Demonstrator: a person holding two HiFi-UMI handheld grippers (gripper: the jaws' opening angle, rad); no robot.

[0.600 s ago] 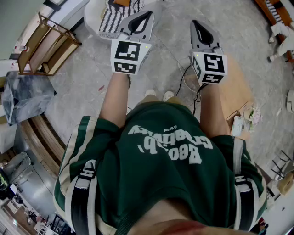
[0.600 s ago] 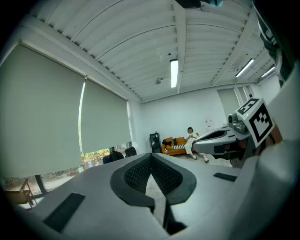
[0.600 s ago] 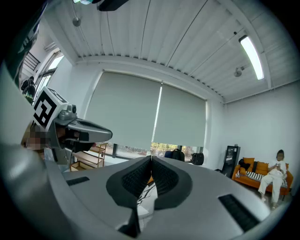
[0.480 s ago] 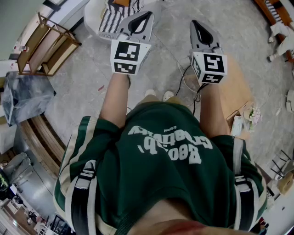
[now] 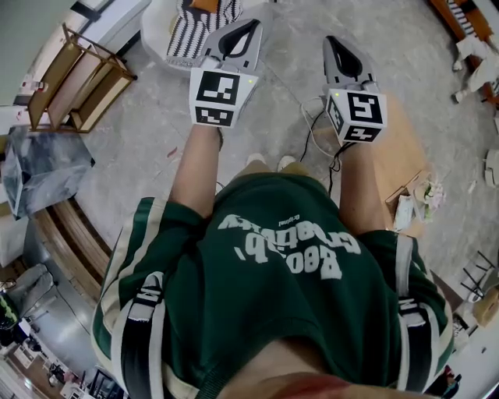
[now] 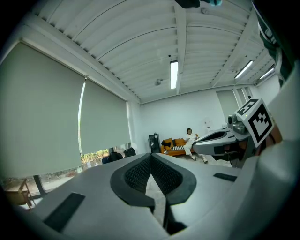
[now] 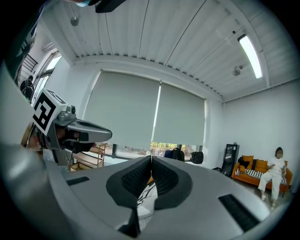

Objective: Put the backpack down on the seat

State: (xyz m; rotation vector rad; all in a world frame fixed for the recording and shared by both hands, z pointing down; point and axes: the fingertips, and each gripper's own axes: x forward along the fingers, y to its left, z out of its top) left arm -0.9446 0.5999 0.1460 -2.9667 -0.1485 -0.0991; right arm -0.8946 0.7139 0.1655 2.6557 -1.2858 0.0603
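Note:
I look down at a person in a green shirt; dark backpack straps (image 5: 146, 305) with buckles run over both shoulders, and the bag itself is hidden behind the body. Both hands hold the grippers out level above the floor. My left gripper (image 5: 248, 25) is shut and empty, its tips just in front of a white seat (image 5: 156, 33) with a striped cushion (image 5: 201, 17). My right gripper (image 5: 331, 40) is shut and empty too, a little to the right. The left gripper view shows closed pads (image 6: 140, 173). Below the closed pads (image 7: 138, 178) in the right gripper view, the striped cushion (image 7: 146, 192) peeks through.
A wooden rack (image 5: 78, 74) stands at the far left, with a grey wrapped bundle (image 5: 43, 167) below it. A low wooden board (image 5: 401, 148) and loose cables (image 5: 316, 132) lie at the right. An orange sofa (image 7: 248, 171) with a seated person stands by the far wall.

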